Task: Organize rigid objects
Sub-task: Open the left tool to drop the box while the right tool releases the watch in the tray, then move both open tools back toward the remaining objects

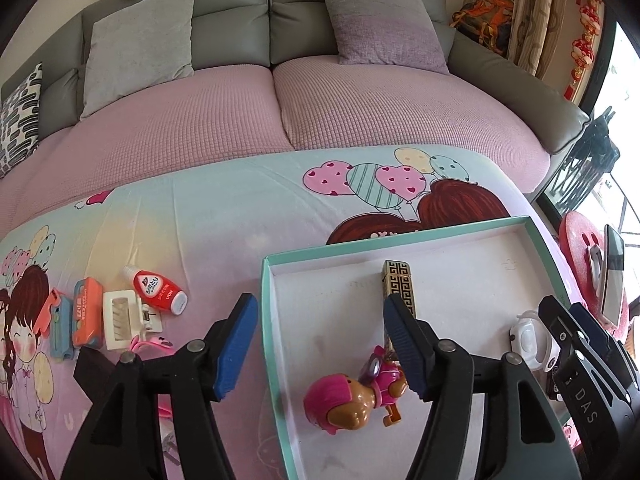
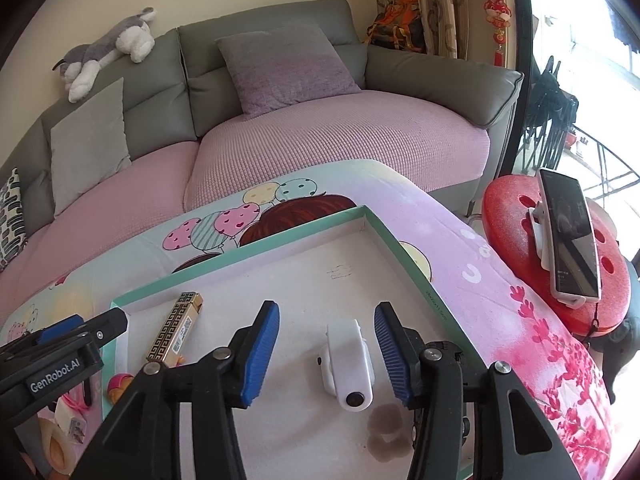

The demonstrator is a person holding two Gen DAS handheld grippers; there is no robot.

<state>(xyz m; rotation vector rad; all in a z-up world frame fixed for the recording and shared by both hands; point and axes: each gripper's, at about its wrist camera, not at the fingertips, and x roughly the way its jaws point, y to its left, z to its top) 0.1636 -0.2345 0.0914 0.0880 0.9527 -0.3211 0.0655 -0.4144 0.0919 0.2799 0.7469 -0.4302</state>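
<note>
A shallow tray with a teal rim (image 1: 400,236) (image 2: 240,252) and a white floor lies on the cartoon-print cloth. Inside it are a pink-haired toy figure (image 1: 352,400), a gold patterned box (image 1: 396,280) (image 2: 174,328) and a small white device (image 2: 348,364). My left gripper (image 1: 320,308) hangs open over the tray's left side, with the toy lying free below its jaws. My right gripper (image 2: 326,308) is open around the white device, with a gap on each side of it. Outside the tray on the left are a red bottle (image 1: 158,292), an orange box (image 1: 86,316) and a white holder (image 1: 120,324).
A blue item (image 1: 60,332) and a pink razor (image 1: 152,344) lie with the loose things on the left. A grey sofa with a pink cover (image 1: 320,112) runs behind the table. A phone on a stand (image 2: 568,240) sits on a red stool (image 2: 516,220) to the right.
</note>
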